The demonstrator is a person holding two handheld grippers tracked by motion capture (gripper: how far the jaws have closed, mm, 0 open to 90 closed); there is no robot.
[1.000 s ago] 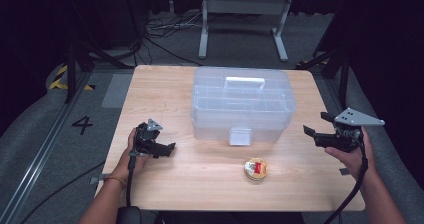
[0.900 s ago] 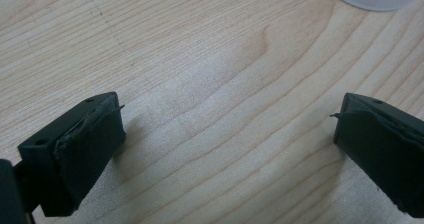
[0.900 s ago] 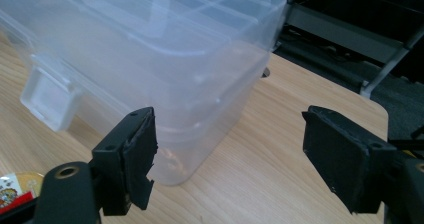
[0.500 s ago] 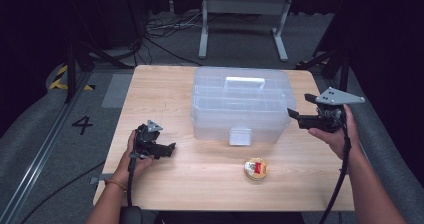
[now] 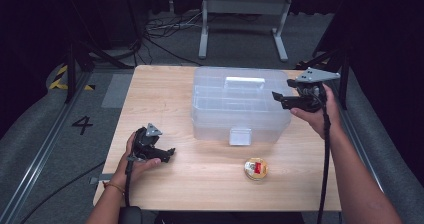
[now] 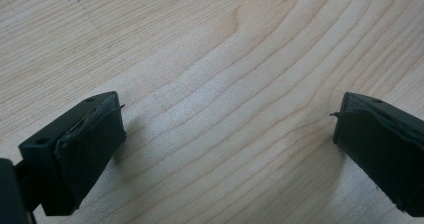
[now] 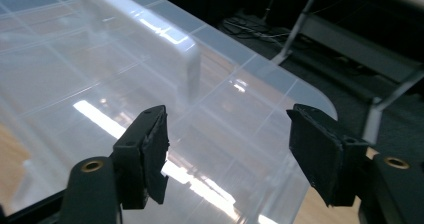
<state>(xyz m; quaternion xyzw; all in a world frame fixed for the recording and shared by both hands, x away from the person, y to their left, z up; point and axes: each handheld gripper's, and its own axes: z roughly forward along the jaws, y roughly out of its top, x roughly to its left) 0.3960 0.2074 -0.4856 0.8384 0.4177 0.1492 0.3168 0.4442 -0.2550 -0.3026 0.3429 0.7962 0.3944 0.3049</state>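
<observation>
The clear plastic box [image 5: 239, 104] sits toward the far side of the tabletop [image 5: 160, 94], lid shut, its long axis running left to right, with the white handle [image 5: 244, 81] lying along that same line on the middle of the lid. The right claw [image 5: 276, 97] hangs above the box's right end, pointing leftward across the lid. Its jaws have just been closing a little, yet they stand well apart with nothing between them. In the right gripper view the handle [image 7: 145, 34] lies ahead of the jaws and somewhat to their left, running away along the lid [image 7: 240, 84].

So the handle is farther in from the right claw, toward the box's centre, and by my reading that hand is much the nearer one to it.

The left claw [image 5: 167, 154] rests low on the tabletop, well to the near left of the box, jaws wide apart over bare wood in the left gripper view. A small round tin [image 5: 256, 168] lies just in front of the box, beyond its front latch [image 5: 240, 136].
</observation>
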